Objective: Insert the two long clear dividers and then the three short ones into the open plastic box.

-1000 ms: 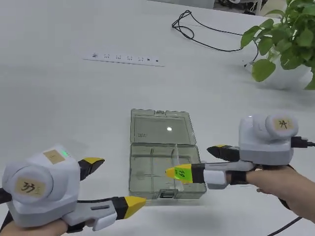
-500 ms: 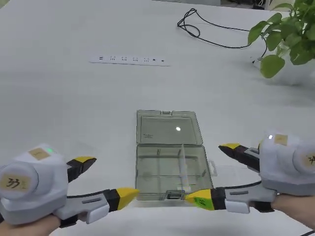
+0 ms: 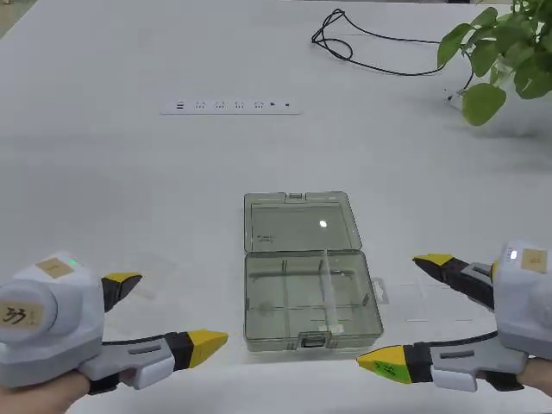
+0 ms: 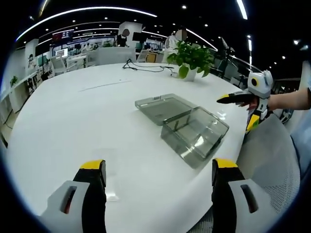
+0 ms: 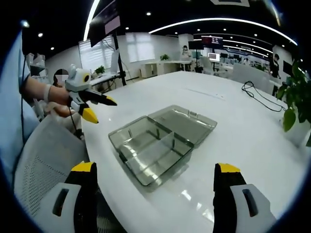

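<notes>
The smoky clear plastic box (image 3: pixel 312 302) lies open near the table's front edge, its lid (image 3: pixel 300 220) flat behind it. Clear dividers stand inside the tray, one long piece (image 3: pixel 327 289) running front to back. My left gripper (image 3: pixel 164 310) hovers open and empty left of the box. My right gripper (image 3: pixel 405 312) hovers open and empty to its right. Faint clear divider pieces lie on the table on the left (image 3: pixel 151 267) and on the right (image 3: pixel 414 297). In the left gripper view the box (image 4: pixel 194 131) sits ahead of the spread jaws; in the right gripper view the box (image 5: pixel 150 145) does too.
A white power strip (image 3: pixel 231 106) lies farther back, a black cable (image 3: pixel 362 43) curls at the far edge, and a potted plant (image 3: pixel 509 52) stands at the back right. A white mesh chair (image 4: pixel 272 160) sits close to the table's near edge.
My right gripper has drawn back from above the box's front to its right side. The left gripper has slid a little left. The headset view has shifted.
</notes>
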Motion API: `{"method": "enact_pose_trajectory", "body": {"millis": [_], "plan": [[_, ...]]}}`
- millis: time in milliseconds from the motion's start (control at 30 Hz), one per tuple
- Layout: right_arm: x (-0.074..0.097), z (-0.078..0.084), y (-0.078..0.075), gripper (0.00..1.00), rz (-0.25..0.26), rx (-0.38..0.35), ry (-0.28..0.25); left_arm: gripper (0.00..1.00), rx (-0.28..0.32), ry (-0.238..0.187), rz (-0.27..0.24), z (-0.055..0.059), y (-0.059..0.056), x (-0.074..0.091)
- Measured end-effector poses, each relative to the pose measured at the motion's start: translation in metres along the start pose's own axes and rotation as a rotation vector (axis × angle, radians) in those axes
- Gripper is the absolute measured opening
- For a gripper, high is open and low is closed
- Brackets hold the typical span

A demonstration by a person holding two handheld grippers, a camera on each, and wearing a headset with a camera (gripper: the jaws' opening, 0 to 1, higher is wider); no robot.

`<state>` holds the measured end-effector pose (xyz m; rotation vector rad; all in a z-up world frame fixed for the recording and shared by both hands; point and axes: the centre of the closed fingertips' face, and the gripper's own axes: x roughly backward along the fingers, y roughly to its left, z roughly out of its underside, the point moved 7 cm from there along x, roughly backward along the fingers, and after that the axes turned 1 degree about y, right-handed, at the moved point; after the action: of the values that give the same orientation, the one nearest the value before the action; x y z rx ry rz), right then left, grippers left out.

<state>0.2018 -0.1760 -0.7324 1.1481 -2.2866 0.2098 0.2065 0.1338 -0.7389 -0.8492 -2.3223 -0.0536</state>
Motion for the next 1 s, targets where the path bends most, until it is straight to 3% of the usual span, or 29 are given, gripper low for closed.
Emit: {"method": "enact_pose_trajectory", "body": {"millis": [133, 200, 267, 400, 533, 633, 700, 867, 1000], "plan": [[0.004, 0.002, -0.002, 1.00, 0.016, -0.030, -0.017, 0.96, -0.017, 0.046, -0.031, 0.000, 0.008, 0.001], [0.006, 0.003, -0.003, 1.00, 0.022, -0.032, -0.025, 0.95, -0.007, 0.102, -0.041, 0.003, 0.011, 0.002], [0.007, 0.005, -0.003, 1.00, 0.029, -0.026, -0.014, 0.94, -0.029, 0.132, -0.071, 0.003, 0.018, 0.001], [0.010, 0.006, -0.004, 1.00, 0.036, -0.042, -0.028, 0.92, -0.004, 0.191, -0.095, 0.003, 0.032, 0.000], [0.010, 0.005, -0.003, 1.00, 0.039, -0.065, -0.041, 0.89, -0.004, 0.313, -0.130, 0.008, 0.053, -0.003], [0.010, 0.004, -0.002, 1.00, 0.040, -0.064, -0.045, 0.85, 0.002, 0.327, -0.144, 0.007, 0.063, -0.007], [0.011, 0.003, -0.001, 1.00, 0.043, -0.061, -0.046, 0.82, 0.017, 0.382, -0.163, 0.009, 0.068, -0.008], [0.011, 0.003, 0.001, 1.00, 0.044, -0.069, -0.048, 0.75, 0.012, 0.436, -0.179, 0.007, 0.077, -0.015], [0.012, 0.004, 0.004, 1.00, 0.041, -0.080, -0.050, 0.64, 0.007, 0.485, -0.197, 0.009, 0.082, -0.021]]}}
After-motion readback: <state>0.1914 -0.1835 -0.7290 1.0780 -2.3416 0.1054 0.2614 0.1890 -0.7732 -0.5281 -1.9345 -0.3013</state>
